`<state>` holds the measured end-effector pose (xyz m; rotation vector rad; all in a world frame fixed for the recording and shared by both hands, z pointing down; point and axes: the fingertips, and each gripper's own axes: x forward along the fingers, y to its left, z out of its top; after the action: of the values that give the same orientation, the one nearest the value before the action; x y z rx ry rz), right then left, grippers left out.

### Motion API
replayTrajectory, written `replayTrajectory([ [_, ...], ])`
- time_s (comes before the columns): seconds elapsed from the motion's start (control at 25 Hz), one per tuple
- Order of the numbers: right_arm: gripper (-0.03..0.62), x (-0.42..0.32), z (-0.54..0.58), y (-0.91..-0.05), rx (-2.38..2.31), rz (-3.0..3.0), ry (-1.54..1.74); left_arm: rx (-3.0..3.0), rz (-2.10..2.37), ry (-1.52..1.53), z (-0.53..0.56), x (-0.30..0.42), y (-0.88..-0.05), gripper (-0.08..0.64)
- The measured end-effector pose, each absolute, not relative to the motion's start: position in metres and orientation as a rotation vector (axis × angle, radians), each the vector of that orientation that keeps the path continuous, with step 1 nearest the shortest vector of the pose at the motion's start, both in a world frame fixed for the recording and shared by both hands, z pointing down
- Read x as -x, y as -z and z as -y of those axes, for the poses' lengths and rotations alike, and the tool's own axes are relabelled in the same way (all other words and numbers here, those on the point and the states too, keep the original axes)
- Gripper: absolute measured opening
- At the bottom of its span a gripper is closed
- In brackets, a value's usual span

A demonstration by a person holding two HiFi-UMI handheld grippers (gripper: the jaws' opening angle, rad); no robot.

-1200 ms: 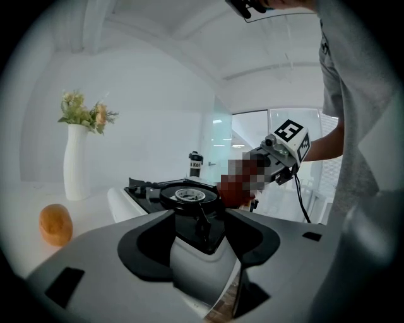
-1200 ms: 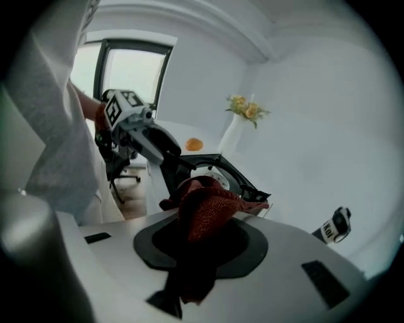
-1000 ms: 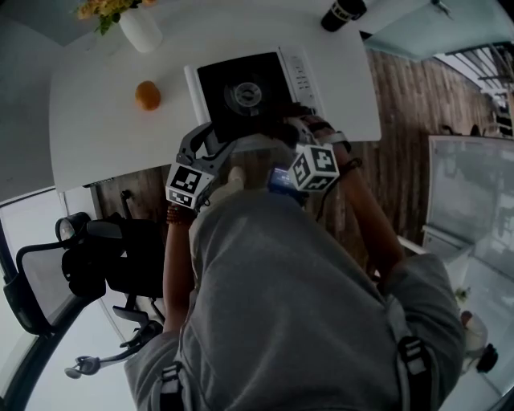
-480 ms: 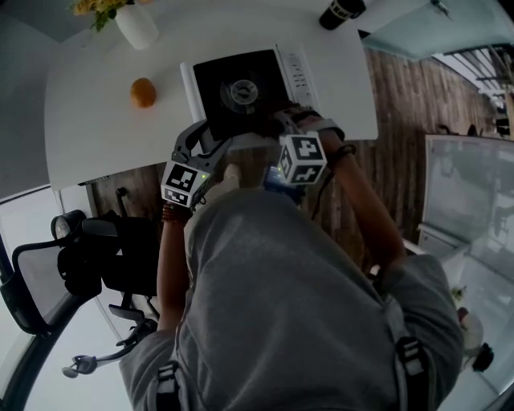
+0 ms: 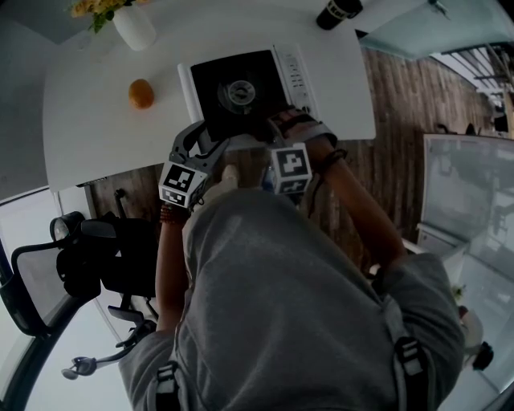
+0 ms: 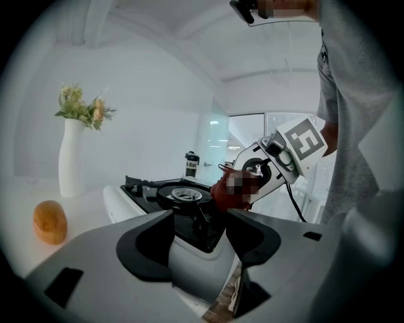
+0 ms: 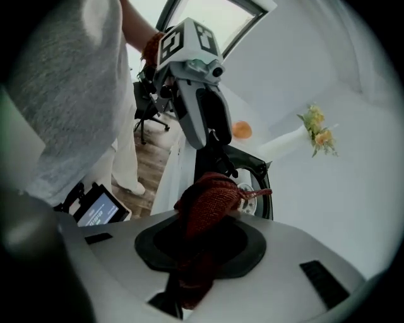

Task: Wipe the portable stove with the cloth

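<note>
The portable stove (image 5: 241, 90), black-topped with a white body and a round burner, sits at the near edge of the white table (image 5: 96, 136). My left gripper (image 5: 210, 144) is shut on the stove's near white edge (image 6: 196, 258), which fills the gap between its dark pads. My right gripper (image 5: 277, 127) is shut on a dark red knitted cloth (image 7: 208, 202), which bulges out past the jaws and rests over the stove's near right part by the burner (image 7: 252, 186). The left gripper view shows the cloth (image 6: 222, 189) on the black top, with the right gripper (image 6: 265, 173) behind it.
An orange (image 5: 140, 94) lies left of the stove, and a white vase with flowers (image 5: 132, 28) stands behind it. A black cup (image 5: 337, 12) stands at the far right of the table. An office chair (image 5: 72, 265) is at my left, on the wooden floor.
The right gripper has rolled about its own axis, and its marker cube has shifted left in the head view. The cloth stays in its jaws. The left gripper has kept still on the stove.
</note>
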<state>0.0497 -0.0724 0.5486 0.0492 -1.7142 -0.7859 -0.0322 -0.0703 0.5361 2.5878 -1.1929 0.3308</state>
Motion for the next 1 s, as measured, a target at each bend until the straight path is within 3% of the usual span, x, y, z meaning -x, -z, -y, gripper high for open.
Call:
replayTrajectory([
  [0.44,0.089,-0.052,0.055,-0.485,-0.226,2.175,0.416,-2.606,1.222,-0.31,0.074,0.032,-0.536,0.262],
  [1.0,0.077,-0.068,0.097,-0.53,-0.561,1.904,0.423,-2.615,1.189,-0.293,0.073,0.03,-0.535,0.264],
])
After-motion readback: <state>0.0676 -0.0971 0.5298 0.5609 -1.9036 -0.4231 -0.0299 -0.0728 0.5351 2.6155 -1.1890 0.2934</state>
